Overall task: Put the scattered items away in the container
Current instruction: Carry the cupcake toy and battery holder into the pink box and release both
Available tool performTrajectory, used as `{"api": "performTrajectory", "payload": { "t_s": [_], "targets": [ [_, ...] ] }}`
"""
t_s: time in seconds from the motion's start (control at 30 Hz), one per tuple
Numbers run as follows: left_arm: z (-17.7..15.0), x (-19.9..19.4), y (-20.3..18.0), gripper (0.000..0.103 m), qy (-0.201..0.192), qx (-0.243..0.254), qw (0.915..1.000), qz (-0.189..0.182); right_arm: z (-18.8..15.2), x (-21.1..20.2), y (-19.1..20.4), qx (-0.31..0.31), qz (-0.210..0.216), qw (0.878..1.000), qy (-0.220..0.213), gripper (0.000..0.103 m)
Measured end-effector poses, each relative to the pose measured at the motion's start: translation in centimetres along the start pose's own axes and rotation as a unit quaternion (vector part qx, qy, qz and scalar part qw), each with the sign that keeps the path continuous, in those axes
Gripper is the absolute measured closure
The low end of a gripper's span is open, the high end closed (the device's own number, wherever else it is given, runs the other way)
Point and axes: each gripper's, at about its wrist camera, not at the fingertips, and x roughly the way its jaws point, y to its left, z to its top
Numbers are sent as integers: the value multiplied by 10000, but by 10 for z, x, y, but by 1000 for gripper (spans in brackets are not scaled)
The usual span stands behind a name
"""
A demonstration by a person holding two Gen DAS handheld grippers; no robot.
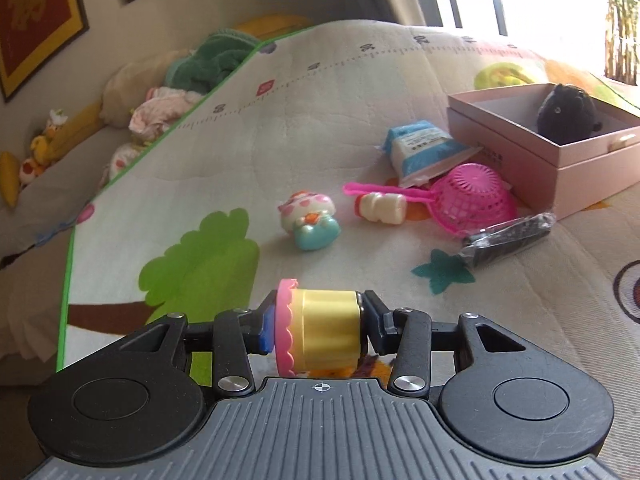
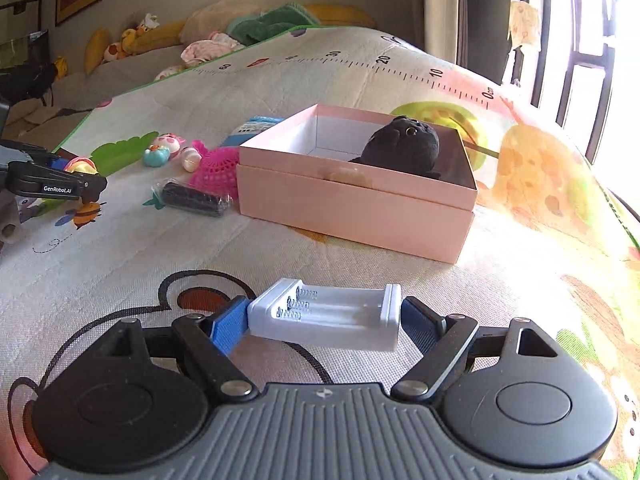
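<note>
The left hand-held gripper point(image 1: 320, 330) clamps a glossy yellow ribbed toy cup point(image 1: 324, 330) with a scalloped pink rim. The right hand-held gripper point(image 2: 324, 322) pinches a white plastic battery holder point(image 2: 326, 316), near the smooth pink cardboard box point(image 2: 356, 204) on the quilted mat point(image 2: 132, 248).

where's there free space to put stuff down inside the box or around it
Inside the pink box, the white floor left of the black plush is bare. The mat in front of the box is open too. Its left side is crowded: pink strainer, black packet, blue pouch.
</note>
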Motion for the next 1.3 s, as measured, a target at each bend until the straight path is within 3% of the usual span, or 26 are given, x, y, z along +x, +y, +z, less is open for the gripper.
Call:
{"api": "performTrajectory", "payload": {
  "t_s": [0.1,0.27,0.5,0.57,0.63,0.83,1.0,1.17,1.3],
  "targets": [
    [10,-18,-33,56,-341,351,9980,-390,-5,-1,2,-25,43,10000,-44,20],
    [13,-43,-95,51,-773,1112,9840,-1161,-9,0,7,-190,-17,9998,-80,18],
    [-1,-59,-127,19,-716,1273,9649,-2183,-15,-1,2,-76,-84,9999,-31,11],
    [-1,-64,-131,16,-721,1277,9608,-2354,-17,0,-1,-28,-108,9999,13,11],
    [0,-67,-130,7,-745,1181,9614,-2370,-18,1,-2,17,-115,9999,39,11],
    [6,-52,-125,7,-533,808,9775,-1873,-18,-3,-5,111,-39,9999,-31,7],
    [0,-51,-128,7,-407,969,9781,-1798,-9,10,-1,181,22,9998,56,5],
    [-4,-51,-117,7,-269,769,9827,-1661,1,22,10,163,-75,9995,252,5],
    [-2,-51,-115,7,-210,583,9823,-1767,0,20,11,76,-124,9993,340,11]
  ]
}}
